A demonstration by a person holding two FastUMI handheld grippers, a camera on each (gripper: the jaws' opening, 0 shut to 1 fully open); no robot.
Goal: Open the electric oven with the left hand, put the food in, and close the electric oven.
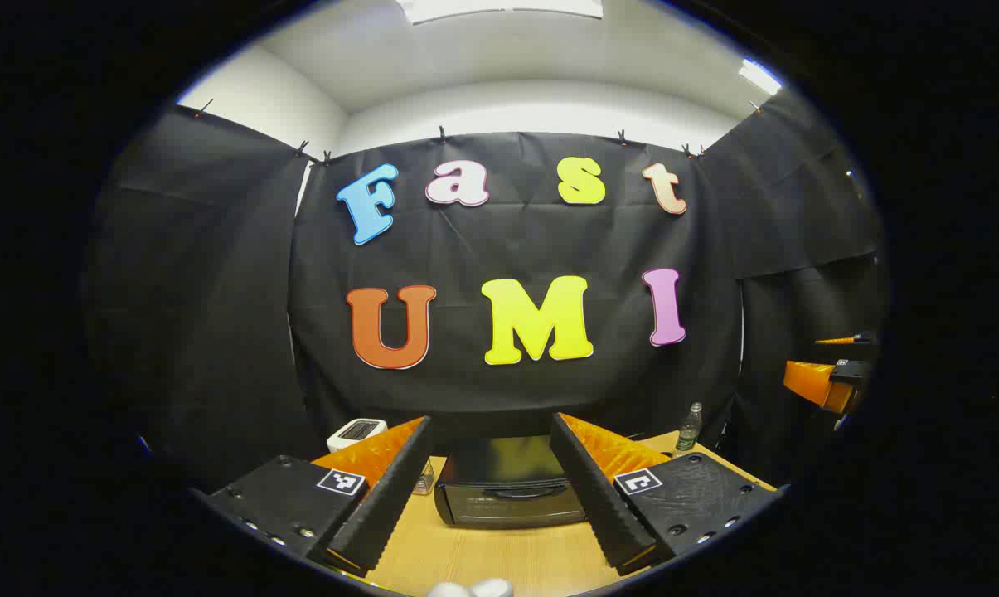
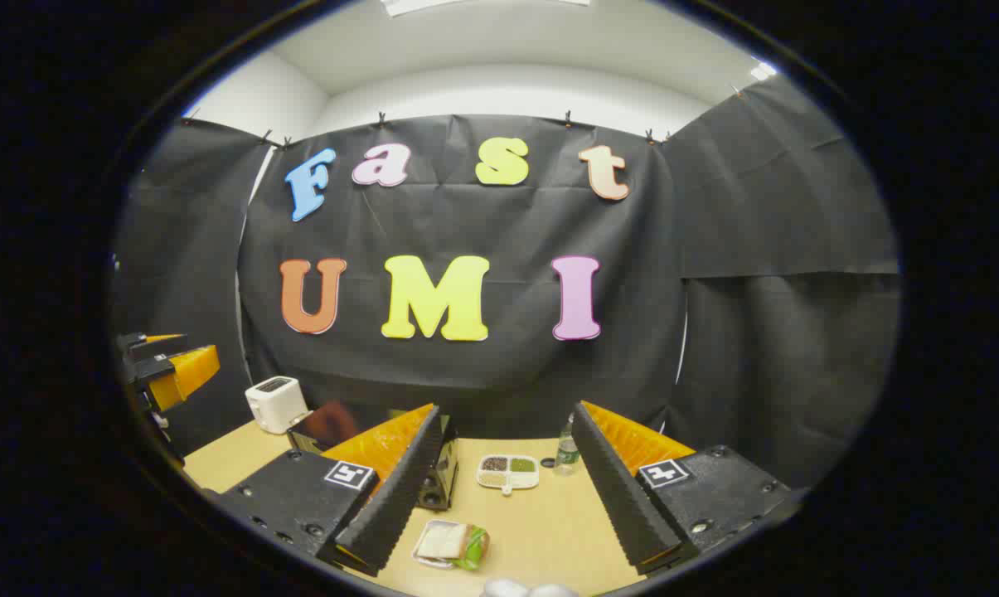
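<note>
The black electric oven (image 1: pixel 507 485) stands on the wooden table (image 1: pixel 499 555) with its door closed and its handle facing me. My left gripper (image 1: pixel 489 489) is open, held above the table in front of the oven, nothing between its fingers. In the right gripper view a sandwich on a small tray (image 2: pixel 449 543) lies on the table, just right of the oven's side (image 2: pixel 437 477). My right gripper (image 2: pixel 499 489) is open above the table, empty, with the sandwich low between its fingers. The other gripper (image 2: pixel 172 369) shows at the far left there, and the right one (image 1: pixel 826 381) at the left gripper view's right edge.
A white toaster (image 2: pixel 275 404) stands at the back left of the table. A divided white dish with grains (image 2: pixel 508 471) and a small bottle (image 2: pixel 567 450) sit toward the back. A small jar (image 1: pixel 423 478) stands left of the oven. Black cloth walls close the booth.
</note>
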